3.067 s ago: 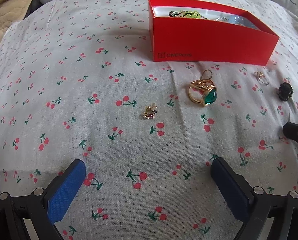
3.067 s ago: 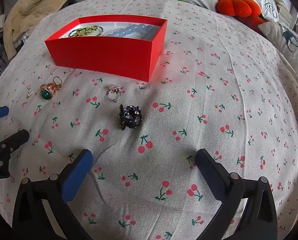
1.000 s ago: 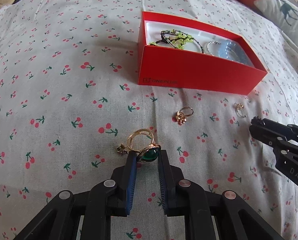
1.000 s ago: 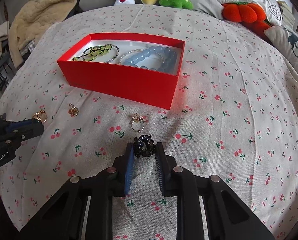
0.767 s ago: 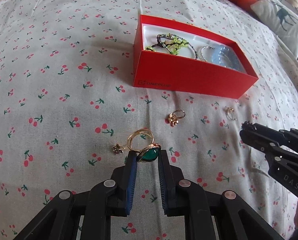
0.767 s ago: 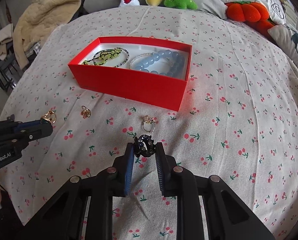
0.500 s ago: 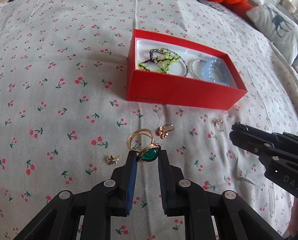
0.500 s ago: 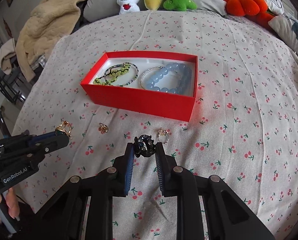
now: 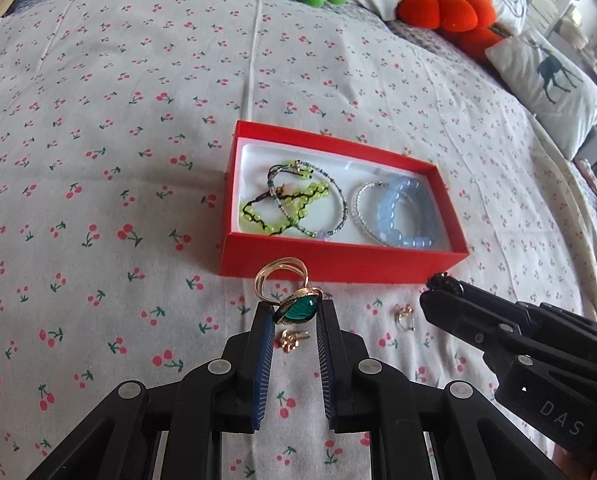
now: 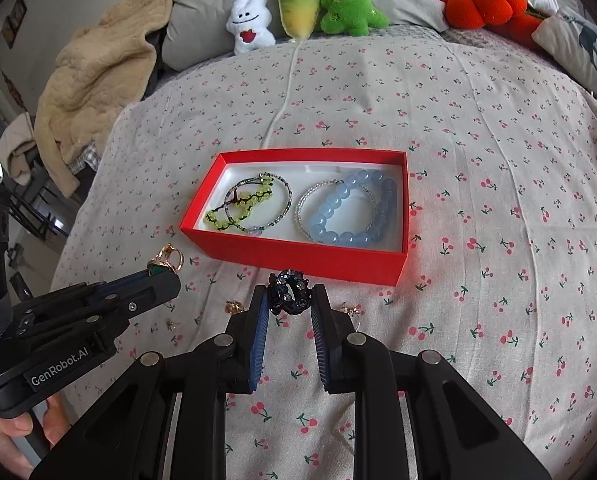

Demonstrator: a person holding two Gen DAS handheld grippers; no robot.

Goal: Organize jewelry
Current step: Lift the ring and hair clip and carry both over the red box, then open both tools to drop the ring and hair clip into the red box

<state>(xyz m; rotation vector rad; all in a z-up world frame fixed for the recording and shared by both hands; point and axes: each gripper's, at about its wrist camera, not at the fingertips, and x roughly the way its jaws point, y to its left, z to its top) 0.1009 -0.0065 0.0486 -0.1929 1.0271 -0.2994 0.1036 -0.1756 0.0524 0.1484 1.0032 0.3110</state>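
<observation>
step: carry to box | left gripper [image 9: 291, 312] jaws closed on green-stone ring [image 9: 296, 307] | right gripper [image 10: 288, 296] jaws closed on dark ring [image 10: 289, 291] | next: red box [image 10: 298, 256] lies ahead of both jaws, release inside

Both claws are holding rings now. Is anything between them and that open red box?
Nothing visible blocks either. The left claw grips the gold ring with a green stone; the right claw grips the black jewelled ring. The lidless red cardboard box lies just ahead; only bracelets inside.
</observation>
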